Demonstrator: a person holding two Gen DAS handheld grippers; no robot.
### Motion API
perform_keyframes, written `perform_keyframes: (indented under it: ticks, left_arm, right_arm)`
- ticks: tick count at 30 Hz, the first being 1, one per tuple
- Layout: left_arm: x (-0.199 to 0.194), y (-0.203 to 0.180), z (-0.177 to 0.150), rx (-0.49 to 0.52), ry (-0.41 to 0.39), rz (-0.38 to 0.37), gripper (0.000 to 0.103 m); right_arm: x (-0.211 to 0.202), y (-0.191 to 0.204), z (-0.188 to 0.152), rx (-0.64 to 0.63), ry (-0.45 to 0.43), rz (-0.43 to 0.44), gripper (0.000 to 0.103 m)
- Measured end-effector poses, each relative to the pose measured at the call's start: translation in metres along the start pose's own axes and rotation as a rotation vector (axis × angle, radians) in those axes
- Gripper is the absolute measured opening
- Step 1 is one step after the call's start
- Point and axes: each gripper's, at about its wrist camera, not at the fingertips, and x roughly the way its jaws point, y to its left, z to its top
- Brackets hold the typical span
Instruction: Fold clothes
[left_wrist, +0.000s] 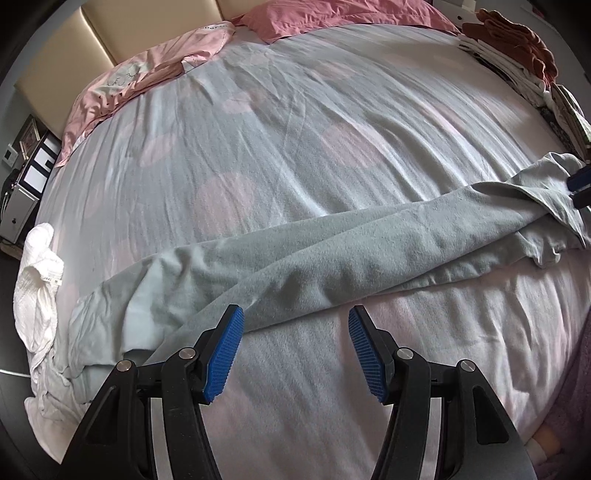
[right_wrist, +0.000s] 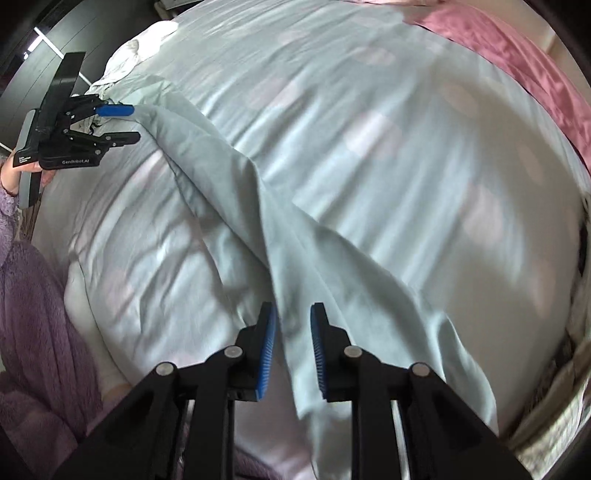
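While the grey garment (left_wrist: 332, 254) lies stretched in a long crumpled band across the bed (left_wrist: 258, 147), both grippers sit at its two ends. Left gripper (left_wrist: 295, 350) is released, jaws spread wide, nothing between the blue pads (left_wrist: 225, 354); it hovers just beside the garment's near edge, not touching as far as I can tell. From the right wrist view the same left gripper (right_wrist: 129, 123) shows at the garment's far end, jaws apart, fabric edge just beside the upper pad. Right gripper (right_wrist: 291, 350) is partly closed, with a narrow gap; the garment (right_wrist: 295, 240) runs between its pads (right_wrist: 269, 350), but blur hides whether they actually pinch it, so grip state can't be told. In the left wrist view only a blue-and-black bit of the right gripper (left_wrist: 580, 184) shows, at the garment's bunched right end. White cloth (left_wrist: 37, 277) is heaped at the bed's left edge, just beside the garment's left end. Pink pillows (left_wrist: 147, 74) are at the head of the bed, well apart from the garment. Folded stack (left_wrist: 517, 55) is on the bed's far right corner. Purple fleece sleeve (right_wrist: 37, 314) is at the bed's near side.
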Motion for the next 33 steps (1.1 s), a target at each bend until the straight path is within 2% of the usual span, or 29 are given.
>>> perform_keyframes:
  ticks: [6, 8, 9, 10, 11, 14, 18, 21, 25, 28, 30, 33]
  left_arm:
    - [0.005, 0.002, -0.001, 0.025, -0.016, -0.036, 0.061]
    - [0.006, 0.007, -0.003, 0.018, -0.024, -0.040, 0.069]
    - [0.005, 0.010, -0.004, 0.011, -0.029, -0.037, 0.072]
    - [0.004, 0.014, -0.005, 0.002, -0.033, -0.030, 0.073]
    - [0.003, 0.018, -0.008, -0.008, -0.036, -0.020, 0.073]
    - [-0.002, 0.031, -0.014, -0.026, -0.041, 0.016, 0.073]
    - [-0.009, 0.042, -0.024, -0.026, -0.038, 0.041, 0.073]
    - [-0.016, 0.049, -0.033, -0.027, -0.033, 0.054, 0.073]
    - [-0.022, 0.054, -0.044, -0.037, -0.019, 0.077, 0.073]
    - [-0.025, 0.055, -0.051, -0.047, 0.001, 0.123, 0.073]
    - [-0.028, 0.060, -0.054, -0.047, -0.001, 0.131, 0.073]
    - [-0.033, 0.068, -0.057, -0.043, -0.009, 0.135, 0.073]
  right_arm:
    - [0.037, 0.010, 0.046, -0.002, -0.003, -0.003, 0.025]
    - [0.046, 0.008, 0.054, 0.037, -0.004, -0.007, 0.024]
    - [0.048, 0.007, 0.056, 0.043, -0.004, 0.003, 0.020]
    - [0.049, 0.007, 0.057, 0.048, -0.007, 0.014, 0.010]
    - [0.049, 0.008, 0.057, 0.052, -0.011, 0.020, 0.008]
    - [0.039, 0.016, 0.051, 0.044, -0.038, 0.025, 0.003]
    - [0.019, 0.043, 0.031, -0.024, -0.037, 0.113, 0.003]
    - [0.018, 0.072, 0.013, -0.115, 0.017, 0.105, 0.003]
    - [0.036, 0.096, -0.005, -0.191, 0.079, 0.060, 0.003]
    - [0.056, 0.099, -0.012, -0.206, 0.122, 0.017, 0.003]
    - [0.066, 0.099, -0.014, -0.206, 0.141, -0.003, 0.008]
    - [0.052, 0.086, -0.013, -0.128, 0.115, 0.047, 0.008]
